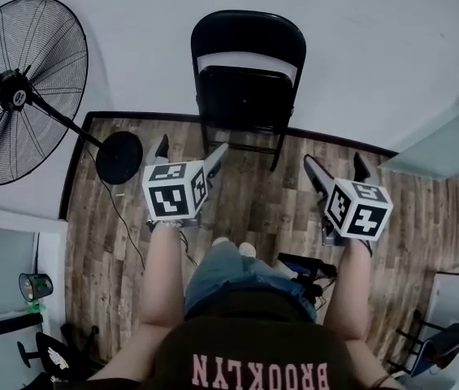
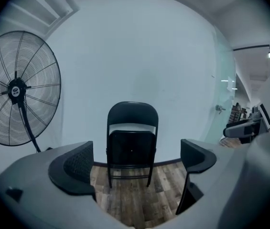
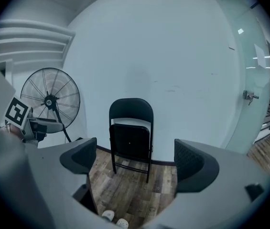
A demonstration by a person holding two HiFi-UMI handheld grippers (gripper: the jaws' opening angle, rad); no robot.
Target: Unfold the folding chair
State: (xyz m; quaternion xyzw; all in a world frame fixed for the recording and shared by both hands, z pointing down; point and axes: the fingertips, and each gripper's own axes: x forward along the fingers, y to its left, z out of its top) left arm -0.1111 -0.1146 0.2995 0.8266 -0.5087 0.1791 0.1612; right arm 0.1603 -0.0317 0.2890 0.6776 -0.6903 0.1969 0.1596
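**Clerk:** Item one, and where is it?

**Me:** Folding chair [image 1: 248, 80], black. It is folded shut, with the seat panel turned up flat against the back frame. It stands on the wood floor [image 1: 253, 210] with its back at the white wall [image 1: 359, 55]. I judge the wall is what keeps it upright while it is shut.

**Clerk:** Item two?

**Me:** My left claw [image 1: 191, 149]. The jaws are spread wide with nothing between them, and the chair shows through the gap, well apart from me.

**Clerk:** Item three?

**Me:** My right claw [image 1: 335, 161], in the same condition: jaws apart and empty, also well short of the chair. I hold both out ahead and aimed at the chair, probably to line up the approach. They are spread because a frame tube or seat edge has to pass between them.

**Clerk:** Task status?

**Me:** Not begun. I would expect one claw to steady the back frame while the other draws the seat's edge down. The legs may skid on the smooth boards.

**Clerk:** Surroundings?

**Me:** Pedestal fan [image 1: 26, 88], to the chair's left, near it but not touching. Its cable trails across the floor beside my left leg.
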